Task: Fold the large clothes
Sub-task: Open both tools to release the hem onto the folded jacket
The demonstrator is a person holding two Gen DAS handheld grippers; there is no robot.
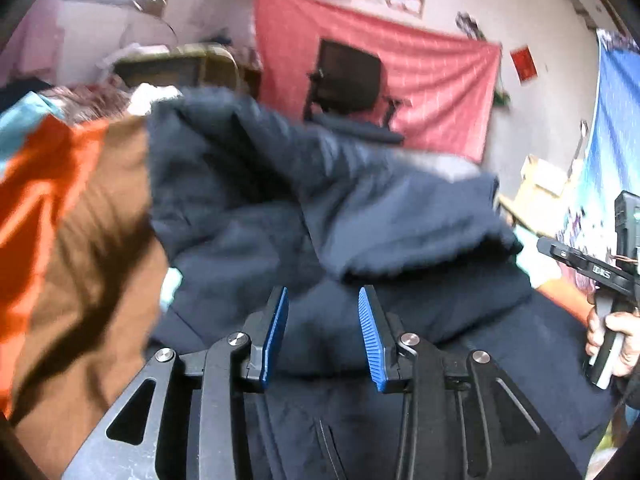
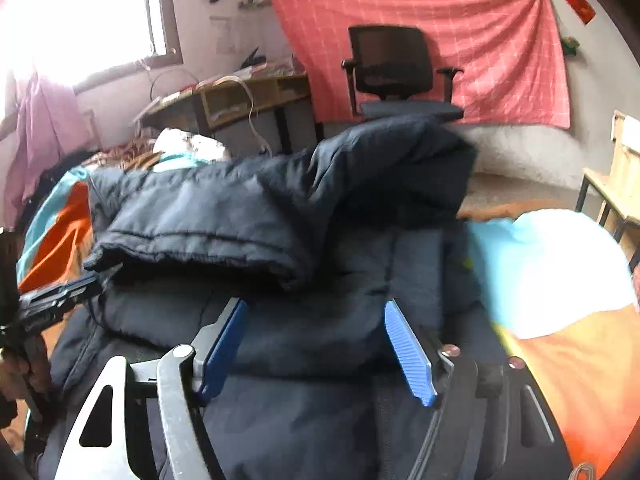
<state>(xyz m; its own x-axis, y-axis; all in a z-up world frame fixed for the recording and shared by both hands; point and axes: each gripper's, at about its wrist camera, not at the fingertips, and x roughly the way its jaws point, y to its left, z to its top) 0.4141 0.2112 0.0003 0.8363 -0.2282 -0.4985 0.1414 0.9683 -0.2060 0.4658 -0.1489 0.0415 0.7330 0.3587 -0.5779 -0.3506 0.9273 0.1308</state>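
Note:
A dark navy padded jacket (image 1: pixel 320 208) lies on a bed, its upper part folded back over its body; it also shows in the right wrist view (image 2: pixel 248 216). My left gripper (image 1: pixel 323 300) is open, its blue pads (image 1: pixel 276 332) just above the jacket's lower body, holding nothing. My right gripper (image 2: pixel 316 312) is open over the same jacket, empty. The right gripper shows at the right edge of the left wrist view (image 1: pixel 568 256); the left gripper shows at the left edge of the right wrist view (image 2: pixel 60 296).
The bed cover (image 1: pixel 68 220) is orange, brown, teal and white (image 2: pixel 560 280). A black office chair (image 2: pixel 396 68) stands before a red cloth on the far wall (image 2: pixel 500 52). A desk (image 2: pixel 240 100) is at the back left, a wooden table (image 2: pixel 616 184) at the right.

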